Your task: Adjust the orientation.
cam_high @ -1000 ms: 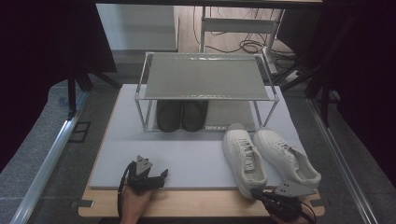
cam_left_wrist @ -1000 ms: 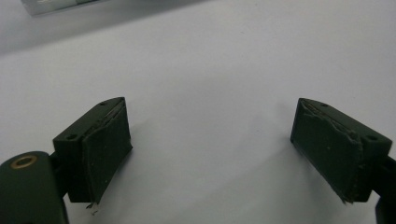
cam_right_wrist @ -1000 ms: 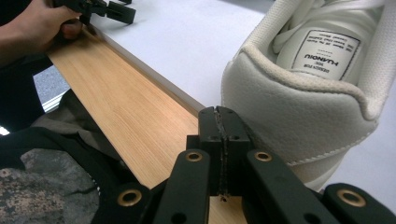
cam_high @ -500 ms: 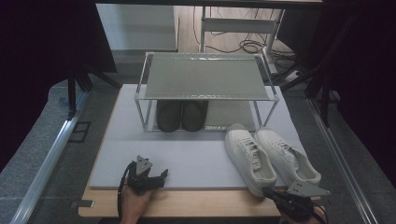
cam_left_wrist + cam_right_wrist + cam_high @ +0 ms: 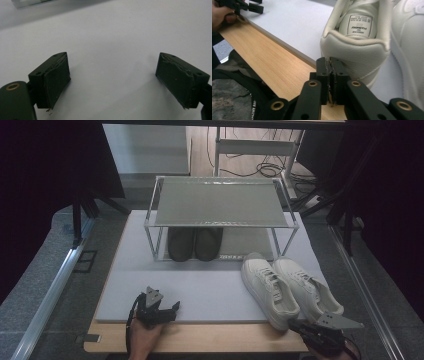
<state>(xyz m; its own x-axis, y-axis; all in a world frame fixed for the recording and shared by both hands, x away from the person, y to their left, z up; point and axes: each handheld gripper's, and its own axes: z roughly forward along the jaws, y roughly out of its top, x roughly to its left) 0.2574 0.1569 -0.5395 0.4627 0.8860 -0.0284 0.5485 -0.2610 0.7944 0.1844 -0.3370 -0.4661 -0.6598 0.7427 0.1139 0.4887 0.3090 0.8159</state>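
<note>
While the right gripper (image 5: 330, 65) is clenched empty at the white shoe (image 5: 359, 47) heel, open wide first. At nine o'clock, the left gripper (image 5: 159, 309) waits, released.

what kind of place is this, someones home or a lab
Most likely a lab or recording workspace, not a home: a metal shoe rack and white sneakers are staged on a grey mat, with cables on the floor behind.

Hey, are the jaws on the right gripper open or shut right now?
Shut. In the right gripper view the right gripper has its two black pads pressed together with nothing between them, just behind the heel of the white shoe.
</note>
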